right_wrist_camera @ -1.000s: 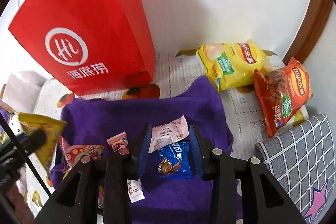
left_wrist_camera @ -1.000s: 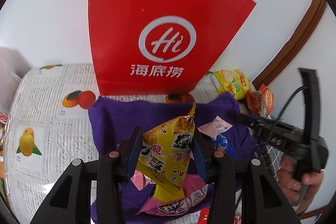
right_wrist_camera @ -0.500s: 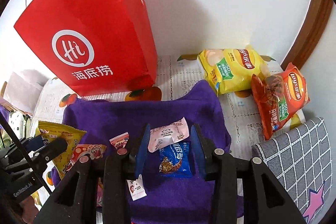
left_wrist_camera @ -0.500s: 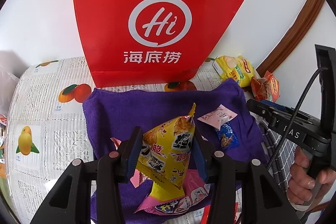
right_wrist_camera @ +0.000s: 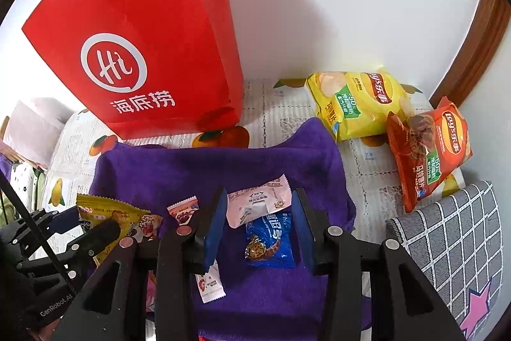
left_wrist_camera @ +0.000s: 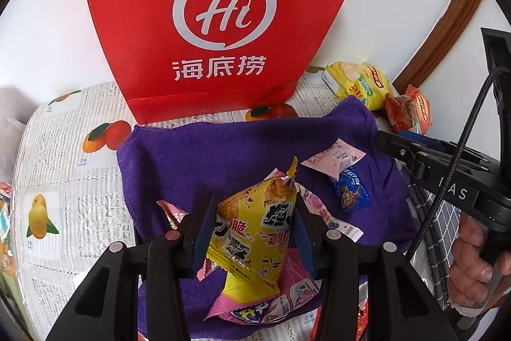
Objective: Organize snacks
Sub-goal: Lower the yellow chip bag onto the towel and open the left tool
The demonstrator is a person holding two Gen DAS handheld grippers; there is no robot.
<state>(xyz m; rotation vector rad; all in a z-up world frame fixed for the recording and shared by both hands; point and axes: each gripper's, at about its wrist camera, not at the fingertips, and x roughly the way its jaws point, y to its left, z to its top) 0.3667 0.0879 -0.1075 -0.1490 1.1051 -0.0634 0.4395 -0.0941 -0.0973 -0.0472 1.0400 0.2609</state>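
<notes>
Yellow snack packet (left_wrist_camera: 255, 229) is clamped between the two fingers of the left gripper (left_wrist_camera: 254, 219), lifted above the purple towel (left_wrist_camera: 207, 155). The right gripper (right_wrist_camera: 258, 229) has its fingers apart and grips nothing; the pink packet (right_wrist_camera: 258, 203) and blue packet (right_wrist_camera: 270, 240) lie on the towel between them. A red paper bag (left_wrist_camera: 220, 15) stands behind the towel.

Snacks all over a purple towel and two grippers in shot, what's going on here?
A person is sorting snacks with a handheld gripper in each hand. The left gripper is shut on a yellow snack packet, held above the purple towel. The right gripper is open, hovering over a pink packet and a blue packet lying on the towel. A red paper bag stands behind, and two chip bags lie beside the towel.
</notes>
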